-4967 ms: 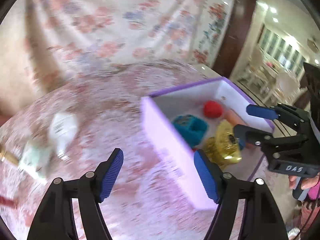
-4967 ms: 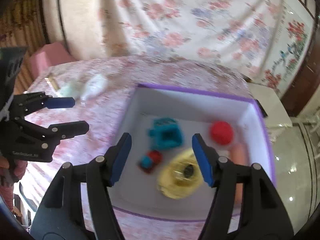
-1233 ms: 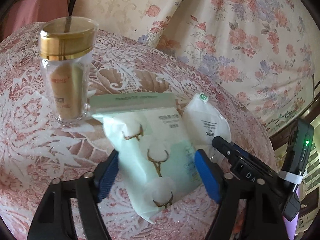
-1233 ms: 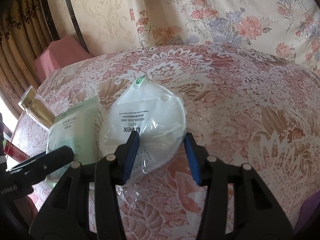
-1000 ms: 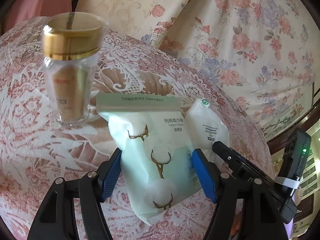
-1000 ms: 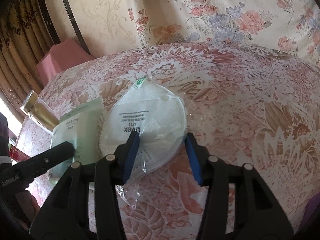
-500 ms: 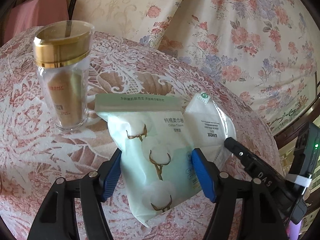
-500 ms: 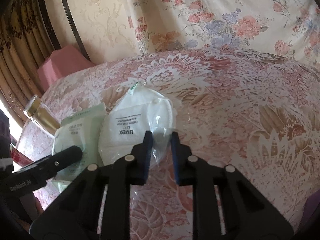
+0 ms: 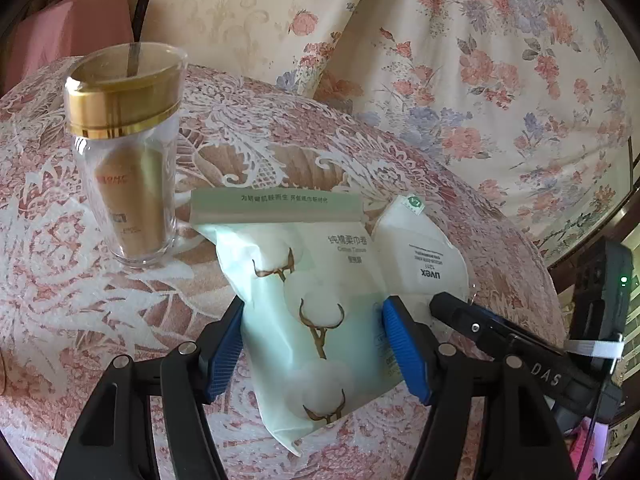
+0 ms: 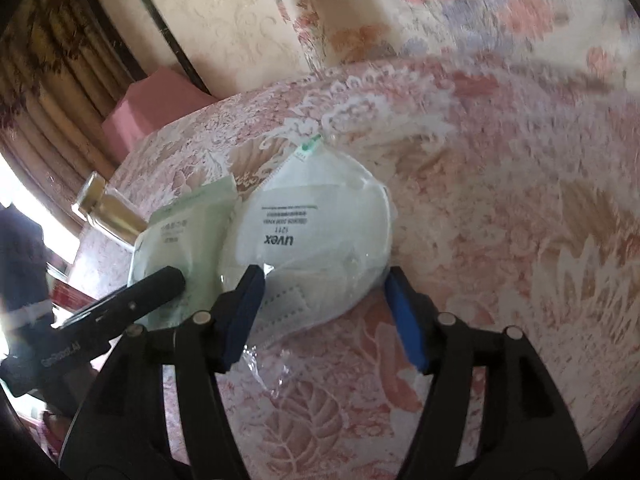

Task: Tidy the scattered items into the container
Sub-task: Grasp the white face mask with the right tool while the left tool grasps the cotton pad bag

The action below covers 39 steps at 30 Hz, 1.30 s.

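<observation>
A pale green cotton-tissue pack (image 9: 316, 300) and a bagged white folded respirator mask (image 10: 320, 236) lie side by side mid-tabletop (image 9: 60, 312), apart from any edge. The left gripper (image 9: 314, 344) brackets the pack unclenched; the right gripper's (image 10: 324, 312) jaws, just reopened, straddle the mask, likely for a firmer bite.

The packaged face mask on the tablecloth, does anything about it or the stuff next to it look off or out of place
Mildly. The face mask lies askew, its edge against the cotton tissue pack, with its clear wrapper crumpled at the near end. The right gripper has just been opening and straddles it without pinching. The gold-capped jar stands upright; nothing looks spilled.
</observation>
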Each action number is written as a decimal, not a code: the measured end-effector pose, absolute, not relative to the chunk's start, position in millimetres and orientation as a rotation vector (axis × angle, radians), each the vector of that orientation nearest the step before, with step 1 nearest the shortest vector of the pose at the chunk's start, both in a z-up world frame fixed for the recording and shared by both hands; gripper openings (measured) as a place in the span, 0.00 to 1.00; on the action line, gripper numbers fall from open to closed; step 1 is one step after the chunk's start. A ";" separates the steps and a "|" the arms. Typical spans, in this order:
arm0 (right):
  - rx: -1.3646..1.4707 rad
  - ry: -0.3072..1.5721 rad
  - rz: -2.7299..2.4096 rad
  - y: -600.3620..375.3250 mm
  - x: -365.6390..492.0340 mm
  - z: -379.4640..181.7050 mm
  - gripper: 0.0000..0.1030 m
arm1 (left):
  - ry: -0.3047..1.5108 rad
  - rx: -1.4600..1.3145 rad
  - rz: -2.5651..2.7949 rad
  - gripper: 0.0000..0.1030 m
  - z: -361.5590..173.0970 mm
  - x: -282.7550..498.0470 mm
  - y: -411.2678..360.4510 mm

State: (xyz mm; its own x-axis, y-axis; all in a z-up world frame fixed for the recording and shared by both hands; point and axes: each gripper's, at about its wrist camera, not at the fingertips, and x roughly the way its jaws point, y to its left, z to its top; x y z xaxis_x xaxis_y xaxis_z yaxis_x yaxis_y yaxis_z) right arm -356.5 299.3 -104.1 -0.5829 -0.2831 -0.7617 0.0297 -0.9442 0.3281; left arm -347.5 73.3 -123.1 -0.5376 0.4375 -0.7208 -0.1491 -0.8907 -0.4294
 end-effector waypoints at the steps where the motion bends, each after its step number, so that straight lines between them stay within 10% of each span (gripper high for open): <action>1: 1.331 -0.448 -2.600 301.9 -356.2 -105.0 0.64 | -0.453 -1.277 2.449 0.66 -123.0 -347.5 73.7; 5: 1.341 -0.340 -2.627 288.6 -358.9 -103.0 0.59 | -0.435 -1.272 2.457 0.65 -122.2 -346.5 75.3; 9: 1.277 -0.259 -2.705 280.8 -356.5 -95.2 0.26 | -0.432 -1.271 2.454 0.65 -121.8 -345.7 74.6; 12: 1.207 -0.311 -2.741 287.1 -348.2 -89.8 0.21 | -0.432 -1.268 2.453 0.65 -121.5 -344.5 74.1; 39: 1.199 -0.439 -2.791 299.9 -308.6 -80.3 0.18 | -0.437 -1.291 2.430 0.50 -113.0 -331.5 65.8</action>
